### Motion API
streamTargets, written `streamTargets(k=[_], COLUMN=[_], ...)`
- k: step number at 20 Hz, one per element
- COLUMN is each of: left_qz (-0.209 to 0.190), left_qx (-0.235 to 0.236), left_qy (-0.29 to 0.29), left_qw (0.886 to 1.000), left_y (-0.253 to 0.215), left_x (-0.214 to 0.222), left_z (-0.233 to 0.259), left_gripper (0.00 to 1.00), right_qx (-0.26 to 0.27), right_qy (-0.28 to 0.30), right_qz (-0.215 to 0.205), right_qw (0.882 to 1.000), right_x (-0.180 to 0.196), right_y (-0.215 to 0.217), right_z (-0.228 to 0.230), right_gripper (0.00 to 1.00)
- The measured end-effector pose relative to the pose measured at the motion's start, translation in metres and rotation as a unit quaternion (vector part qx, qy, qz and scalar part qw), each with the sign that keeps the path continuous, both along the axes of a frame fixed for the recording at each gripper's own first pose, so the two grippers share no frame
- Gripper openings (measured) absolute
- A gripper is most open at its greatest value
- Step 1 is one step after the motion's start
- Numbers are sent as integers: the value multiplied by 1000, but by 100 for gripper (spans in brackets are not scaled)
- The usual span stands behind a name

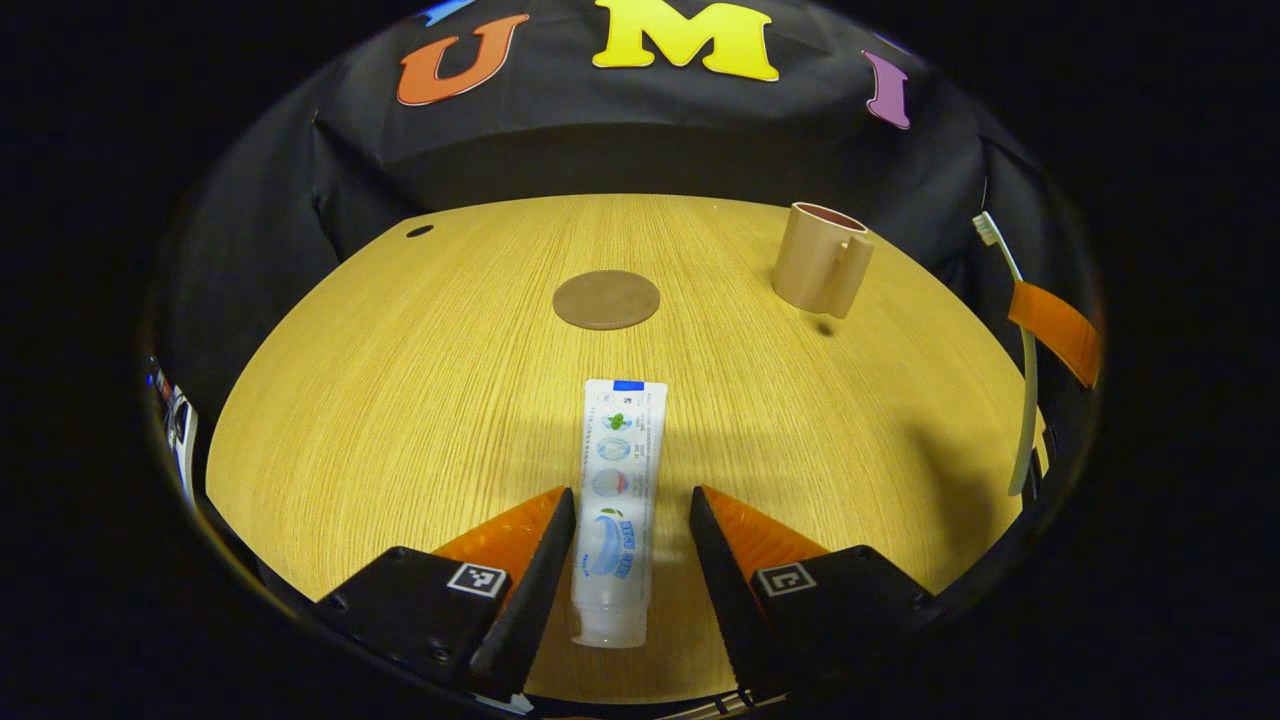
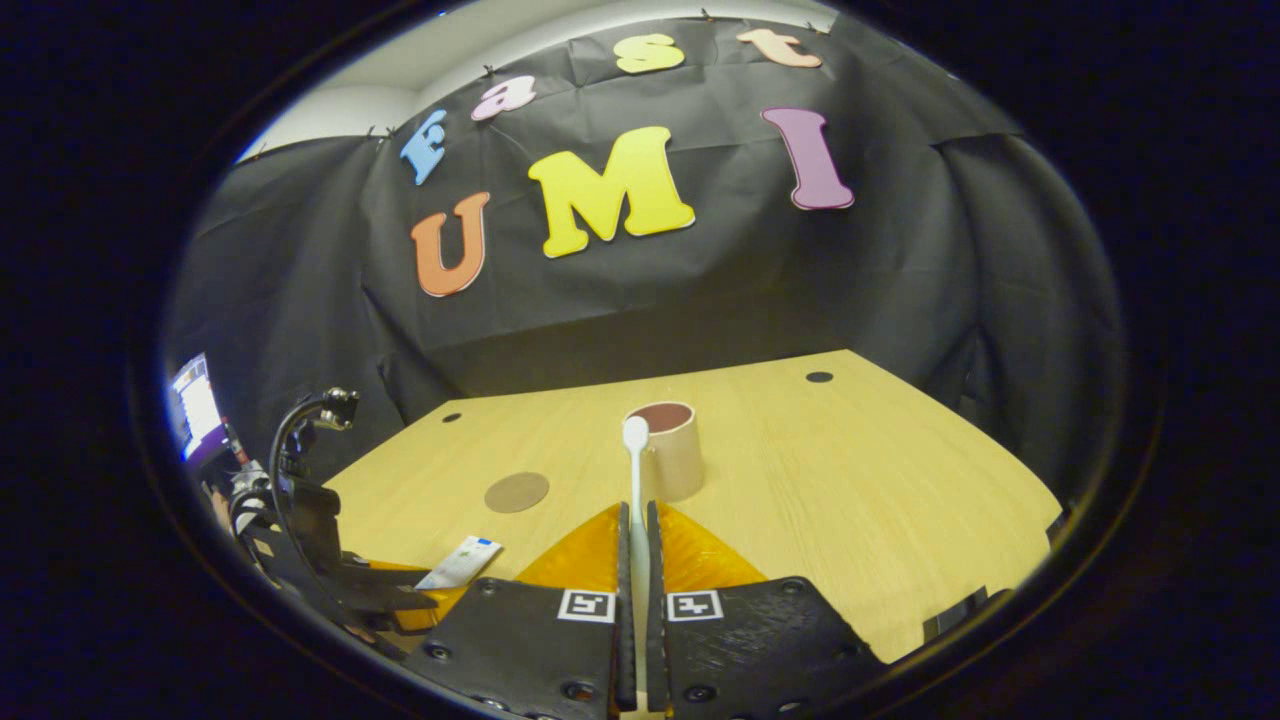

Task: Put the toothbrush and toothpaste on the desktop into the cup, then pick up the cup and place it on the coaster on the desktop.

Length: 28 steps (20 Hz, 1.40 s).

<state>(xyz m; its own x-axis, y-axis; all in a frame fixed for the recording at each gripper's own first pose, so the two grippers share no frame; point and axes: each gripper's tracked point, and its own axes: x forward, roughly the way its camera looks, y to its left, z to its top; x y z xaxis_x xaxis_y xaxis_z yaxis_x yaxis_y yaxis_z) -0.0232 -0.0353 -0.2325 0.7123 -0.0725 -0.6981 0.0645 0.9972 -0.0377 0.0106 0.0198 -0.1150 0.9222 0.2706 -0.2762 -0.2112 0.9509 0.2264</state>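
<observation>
Right claw (image 2: 636,560): closed on the toothbrush (image 2: 634,470), both fingers pressing its handle. The brush's long axis runs straight out along the fingers, bristle head forward and raised above the surface (image 2: 850,480). In the right gripper view the head lines up with the open mouth of the cup (image 2: 672,455), which stands upright directly ahead of the claw. The coming move appears to turn on this relation: brush head pointing at the cup, cup further out along the same line. Judged from this, the right claw is the nearer one to the cup.

Left claw (image 1: 632,520): open wide, holding nothing. The toothpaste (image 1: 617,500) lies flat on the surface between its two fingers, apart from both. The tube's long axis runs parallel to the fingers, cap end toward the camera, crimped end away. A straight closing of the claw should take it across its width.

The coaster (image 1: 606,299) lies flat beyond the tube's far end, bare. In the left gripper view the cup (image 1: 822,259) stands well apart from it, to its right, handle facing the camera.

Count: one toothbrush, one toothpaste, one cup, one coaster. Nothing is in the cup yet.
</observation>
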Motion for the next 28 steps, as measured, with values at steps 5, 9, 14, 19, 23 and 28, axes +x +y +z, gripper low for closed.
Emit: streamTargets(k=[5,9,14,19,23,28], left_qz=[-1,-8,9,25,25,33], left_qx=[14,10,-2,12,2,3], left_qy=[-17,-31,-82,-145,-206,-278], left_qw=[1000,999,997,989,978,960], left_y=[5,7,13,23,22,32], left_x=[1,1,2,6,11,9], left_z=[0,0,11,41,66,98], left_gripper=[70,41,43,43,42,39], right_qx=[0,-4,-3,-1,2,-1], right_qy=[4,-2,-17,-48,-100,-122], right_qz=[-3,-9,-19,-29,-30,-25], right_qw=[1000,1000,1000,998,995,992], right_x=[3,8,19,38,68,112], right_y=[0,-2,-4,-5,1,21], right_z=[-1,4,18,51,97,118], right_gripper=[4,4,4,4,4,4])
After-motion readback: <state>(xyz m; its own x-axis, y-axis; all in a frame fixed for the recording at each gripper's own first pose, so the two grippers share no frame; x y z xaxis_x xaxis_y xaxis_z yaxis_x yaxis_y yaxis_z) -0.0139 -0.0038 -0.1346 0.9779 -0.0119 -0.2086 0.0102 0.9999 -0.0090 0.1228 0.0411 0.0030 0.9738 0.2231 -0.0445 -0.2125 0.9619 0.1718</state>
